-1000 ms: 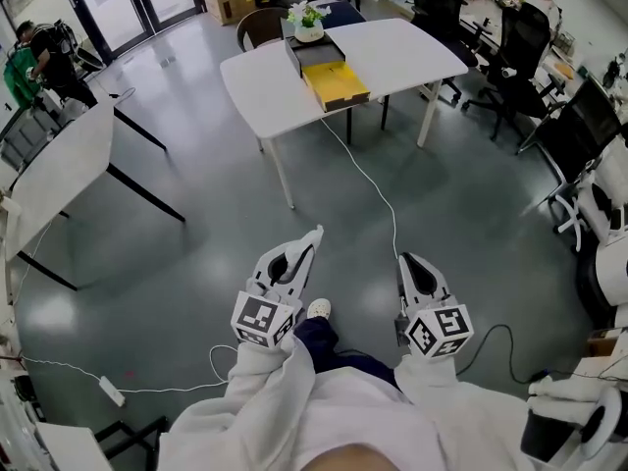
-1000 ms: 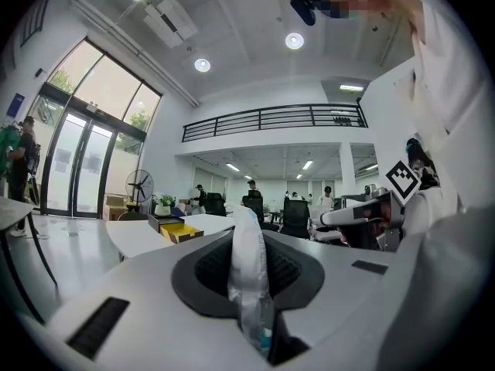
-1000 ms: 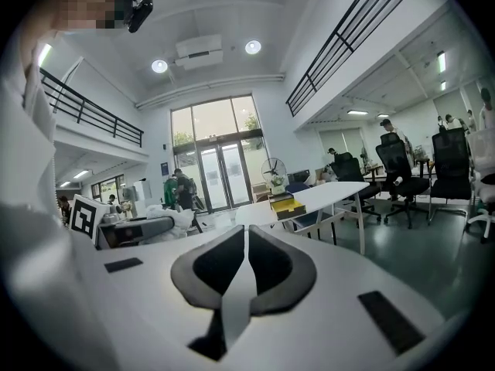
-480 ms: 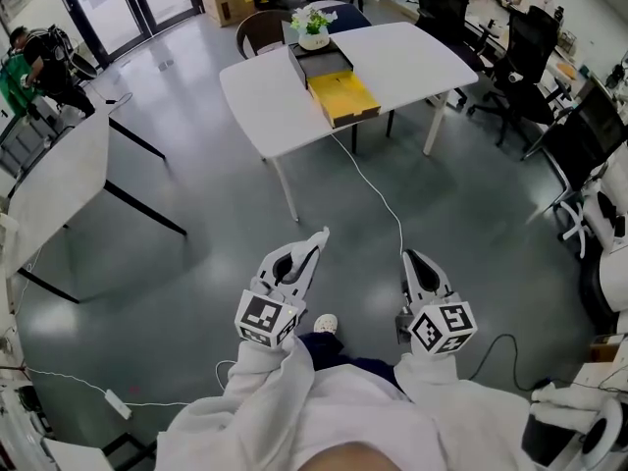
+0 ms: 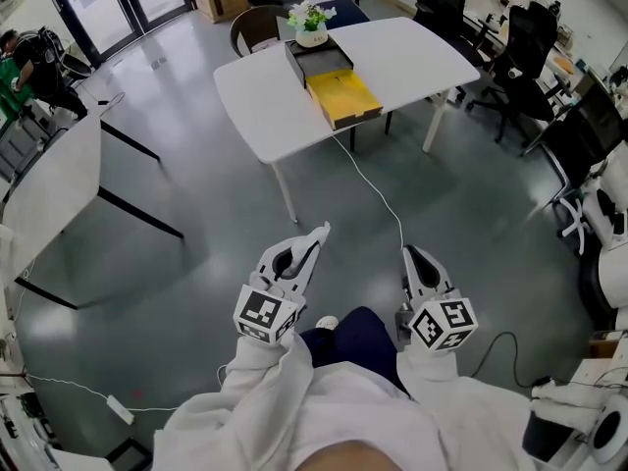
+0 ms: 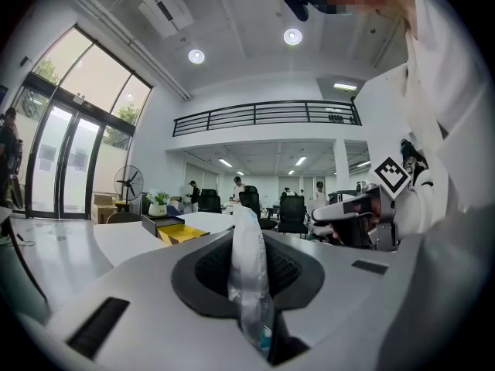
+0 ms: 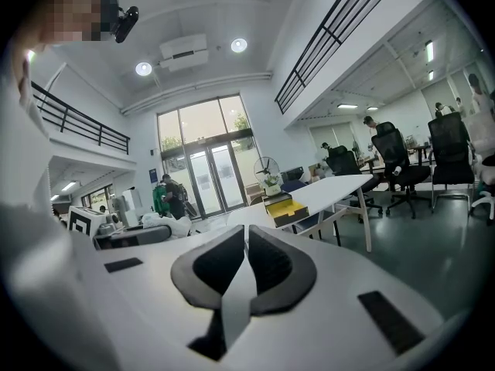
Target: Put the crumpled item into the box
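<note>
The crumpled item is a silvery white wrapper pinched upright between the jaws of my left gripper. In the head view its tip pokes out past the left gripper, which I hold low in front of my body. My right gripper is level with it to the right, shut with nothing in it. The box, open with a yellow inside, lies well ahead on a white table beside a dark tray and a potted plant. Both gripper views show the box in the distance.
A white cable runs across the grey floor from the table towards me. Another white table stands at the left, with a person behind it. Office chairs and desks line the right side. A power strip lies at the lower left.
The table and box have drifted slightly nearer and to the right in the head view. A dark trouser leg now shows between the grippers. Both grippers keep their pose and grip.
</note>
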Motion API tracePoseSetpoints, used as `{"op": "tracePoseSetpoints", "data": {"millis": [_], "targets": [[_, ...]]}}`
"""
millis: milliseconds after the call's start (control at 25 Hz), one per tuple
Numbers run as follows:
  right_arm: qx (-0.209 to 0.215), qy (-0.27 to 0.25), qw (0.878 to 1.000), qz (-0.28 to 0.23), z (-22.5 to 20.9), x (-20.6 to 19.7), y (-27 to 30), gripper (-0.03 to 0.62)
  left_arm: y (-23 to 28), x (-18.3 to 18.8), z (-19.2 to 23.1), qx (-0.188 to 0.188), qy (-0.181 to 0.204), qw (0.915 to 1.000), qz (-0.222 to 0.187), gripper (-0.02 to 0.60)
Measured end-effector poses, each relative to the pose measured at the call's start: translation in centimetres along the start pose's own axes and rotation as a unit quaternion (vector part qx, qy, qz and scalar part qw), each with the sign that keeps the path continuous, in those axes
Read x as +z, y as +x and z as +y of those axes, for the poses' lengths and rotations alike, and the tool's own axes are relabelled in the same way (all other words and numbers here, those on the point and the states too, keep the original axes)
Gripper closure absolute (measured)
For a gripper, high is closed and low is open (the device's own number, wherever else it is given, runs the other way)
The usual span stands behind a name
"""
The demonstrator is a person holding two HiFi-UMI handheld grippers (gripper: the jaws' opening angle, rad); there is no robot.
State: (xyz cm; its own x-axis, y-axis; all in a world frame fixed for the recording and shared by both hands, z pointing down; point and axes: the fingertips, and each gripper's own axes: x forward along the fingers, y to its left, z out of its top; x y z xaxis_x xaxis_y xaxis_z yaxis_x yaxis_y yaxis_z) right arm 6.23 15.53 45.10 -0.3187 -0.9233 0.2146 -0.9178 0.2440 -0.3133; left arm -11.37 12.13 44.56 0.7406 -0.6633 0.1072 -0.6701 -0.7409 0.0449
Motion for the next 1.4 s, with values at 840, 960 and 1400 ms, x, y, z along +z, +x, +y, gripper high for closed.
{"op": "tracePoseSetpoints", "data": {"millis": [840,960,1400], "targets": [[0.009,0.001,1.0,-0.003,-3.6,1.7,5.3,0.555,5.7,1.2,3.1,-0.001,0.005,1.0,-0.001,0.526],[0.016,-0.005,1.0,-0.001,-4.7,2.6,7.3,0.554,7.6,1.6,3.9,0.0,0.006,1.0,-0.004,0.526],[0.056,-0.034,0.998,-0.002,-8.0,7.4,15.5,0.556,15.4,4.2,8.4,0.015,0.014,0.9996,-0.019,0.526]]}}
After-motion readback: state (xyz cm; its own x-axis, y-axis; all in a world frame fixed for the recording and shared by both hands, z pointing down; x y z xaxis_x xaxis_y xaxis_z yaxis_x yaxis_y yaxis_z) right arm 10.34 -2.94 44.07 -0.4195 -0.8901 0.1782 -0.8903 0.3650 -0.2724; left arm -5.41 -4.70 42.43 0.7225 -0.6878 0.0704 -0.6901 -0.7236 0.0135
